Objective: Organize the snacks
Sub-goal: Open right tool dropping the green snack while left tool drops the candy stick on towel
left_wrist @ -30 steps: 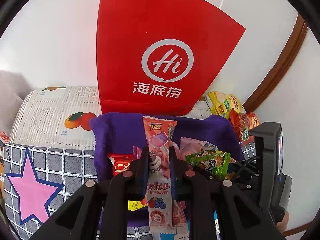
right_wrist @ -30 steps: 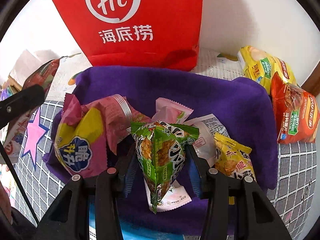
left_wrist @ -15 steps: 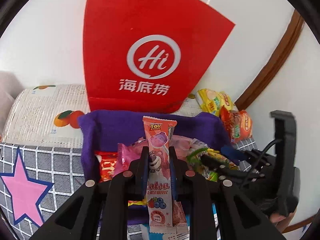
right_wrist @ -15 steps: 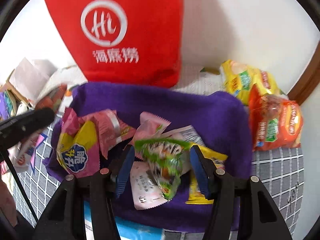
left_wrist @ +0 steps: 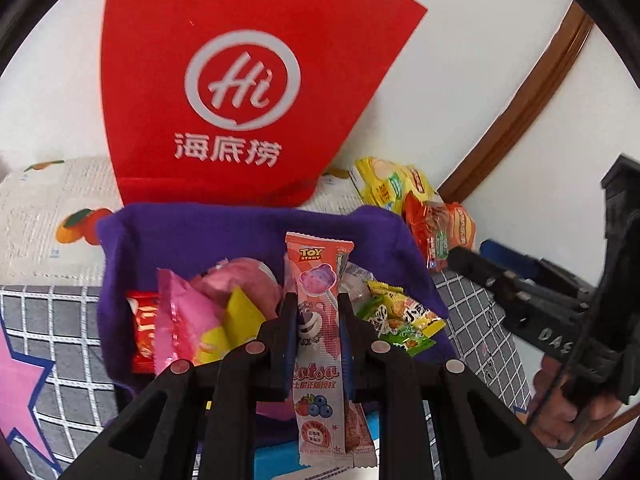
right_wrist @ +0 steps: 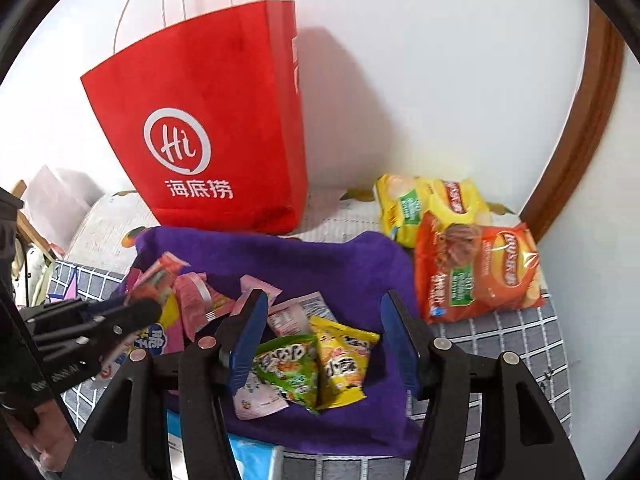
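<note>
L tool points level over the near edge of the purple basket, pressed onto a pink candy stick held upright, top end over the basket. R tool hangs above the basket's right half w/ fingers spread wide, nothing between them; a green snack pack & yellow pack lie on the basket floor below. Red paper bag stands just behind the back rim, against the wall. Chip bags sit beside the right rim on the checked cloth. Basket's back right corner has bare floor.
</note>
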`<state>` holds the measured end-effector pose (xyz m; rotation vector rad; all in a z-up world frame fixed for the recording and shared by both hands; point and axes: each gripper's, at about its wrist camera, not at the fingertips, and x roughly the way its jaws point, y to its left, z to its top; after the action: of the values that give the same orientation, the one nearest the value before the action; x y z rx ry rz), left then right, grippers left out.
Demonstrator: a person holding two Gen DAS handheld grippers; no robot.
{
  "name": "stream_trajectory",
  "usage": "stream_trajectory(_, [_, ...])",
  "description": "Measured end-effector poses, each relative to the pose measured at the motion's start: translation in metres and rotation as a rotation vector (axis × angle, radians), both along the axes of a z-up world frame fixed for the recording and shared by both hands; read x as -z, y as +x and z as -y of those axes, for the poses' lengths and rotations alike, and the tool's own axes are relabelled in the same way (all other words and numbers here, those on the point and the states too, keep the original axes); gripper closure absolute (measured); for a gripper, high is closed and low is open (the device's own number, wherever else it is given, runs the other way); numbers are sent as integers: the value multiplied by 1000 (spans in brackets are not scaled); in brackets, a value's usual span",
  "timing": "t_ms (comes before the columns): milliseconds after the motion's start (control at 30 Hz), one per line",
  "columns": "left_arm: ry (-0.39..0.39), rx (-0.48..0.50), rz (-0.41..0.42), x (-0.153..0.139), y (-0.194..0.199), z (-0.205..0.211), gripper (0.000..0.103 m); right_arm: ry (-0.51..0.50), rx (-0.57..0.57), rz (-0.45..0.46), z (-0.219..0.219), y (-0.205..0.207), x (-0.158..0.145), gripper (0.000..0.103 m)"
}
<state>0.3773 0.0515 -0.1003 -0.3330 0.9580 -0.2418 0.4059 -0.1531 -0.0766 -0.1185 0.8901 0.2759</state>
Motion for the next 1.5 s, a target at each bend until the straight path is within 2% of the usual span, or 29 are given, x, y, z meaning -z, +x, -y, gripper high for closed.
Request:
stream_trajectory(200, [14,22,-40,18,7,15,86,16,6,21,8,-3,-9,45])
stream_trajectory(400, [46,4,-80,37,12,22,86,3,8,52,10,-8,-15,44])
stream_trajectory(933, [103,-22,-80,40,15,30,84,-32,-32,78,2,-13,-17,43])
stream_trajectory(1233, [109,-32,-88,34,13,24,73,-17,1,81,12,-12,-20,43])
stream_trajectory(1500, [98,-6,-62,9,3,16,61,12,-11,98,1,-29,-32,43])
